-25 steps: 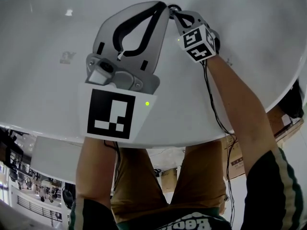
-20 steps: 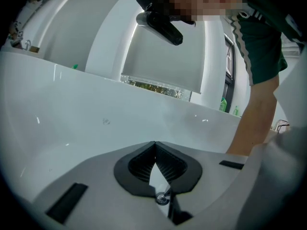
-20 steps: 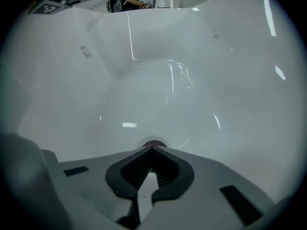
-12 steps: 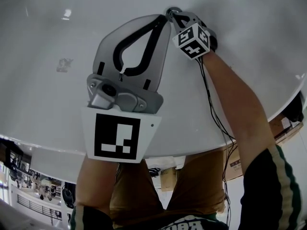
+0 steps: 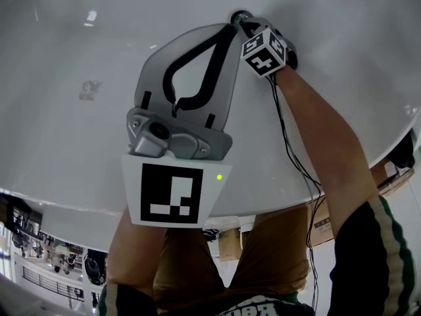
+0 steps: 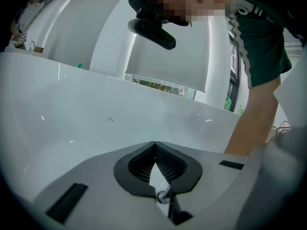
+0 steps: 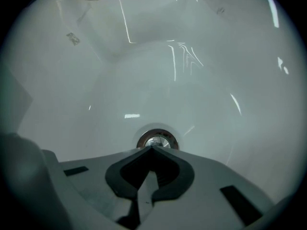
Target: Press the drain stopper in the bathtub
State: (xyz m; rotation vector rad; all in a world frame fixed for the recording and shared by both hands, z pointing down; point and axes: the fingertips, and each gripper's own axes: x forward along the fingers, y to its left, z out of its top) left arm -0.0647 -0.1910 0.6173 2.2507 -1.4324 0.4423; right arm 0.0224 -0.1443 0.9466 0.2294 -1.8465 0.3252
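Writing first. There is a small grey mark [image 5: 90,89] on the left wall of the bathtub [image 5: 52,143], too blurred to read. It shows again in the right gripper view, far left, and is no clearer there. The shirt print at the near edge of the head view is cut off and unreadable. The square-marker plate [image 5: 172,193] on my left claw [image 5: 229,27] carries a black-and-white pattern with no letters, and a green light sits beside it. The marker cube [image 5: 264,50] on my right claw [image 5: 238,18] is the same, pattern only.

Containers. The white bathtub holds both claws. The drain stopper [image 7: 157,140], a round metal ring with a shiny centre, sits in the tub floor at the far end.

Right claw: jaws closed tip to tip, nothing between them. The tip sits at the stopper's near rim; I cannot tell whether it touches.

Left claw: jaws also closed, empty, and just left of the right claw, pointing the same way.

Two green bottles [image 6: 227,103] stand beyond the tub's rim in the left gripper view.

Black cables [image 5: 289,150] run along my right forearm.
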